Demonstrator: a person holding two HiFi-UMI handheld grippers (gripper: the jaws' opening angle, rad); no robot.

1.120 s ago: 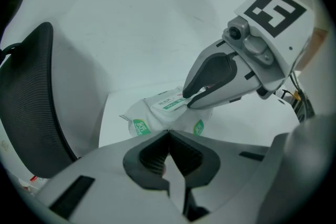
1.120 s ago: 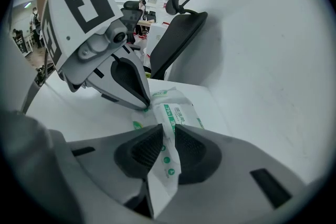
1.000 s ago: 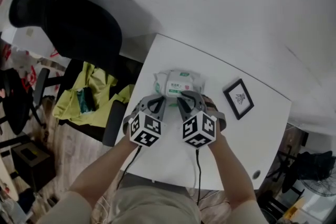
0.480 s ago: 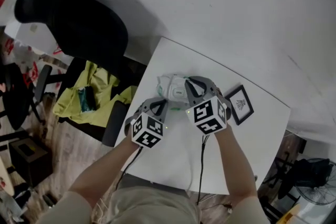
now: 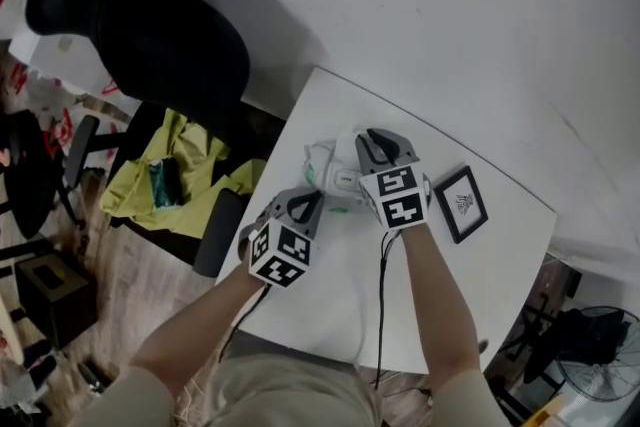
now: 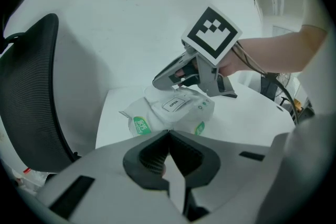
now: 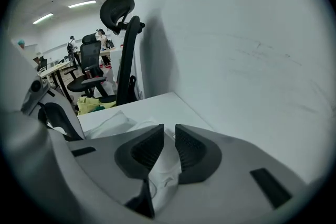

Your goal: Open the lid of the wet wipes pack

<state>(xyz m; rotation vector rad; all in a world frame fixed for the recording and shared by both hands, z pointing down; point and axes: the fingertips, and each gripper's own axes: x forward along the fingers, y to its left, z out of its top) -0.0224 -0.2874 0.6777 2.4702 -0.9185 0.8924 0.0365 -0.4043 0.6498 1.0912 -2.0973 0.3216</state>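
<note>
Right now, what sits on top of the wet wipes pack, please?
Its OPEN-labelled lid and the right tongs, opening with pack film between them; whatever lies beneath them is hidden.

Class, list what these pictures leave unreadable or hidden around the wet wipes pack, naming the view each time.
Head view: right gripper covers part of the wet wipes pack.
Right gripper view: its jaws are opening, the pack showing between them; contact unclear.
Head view: picture frame print too small.
</note>
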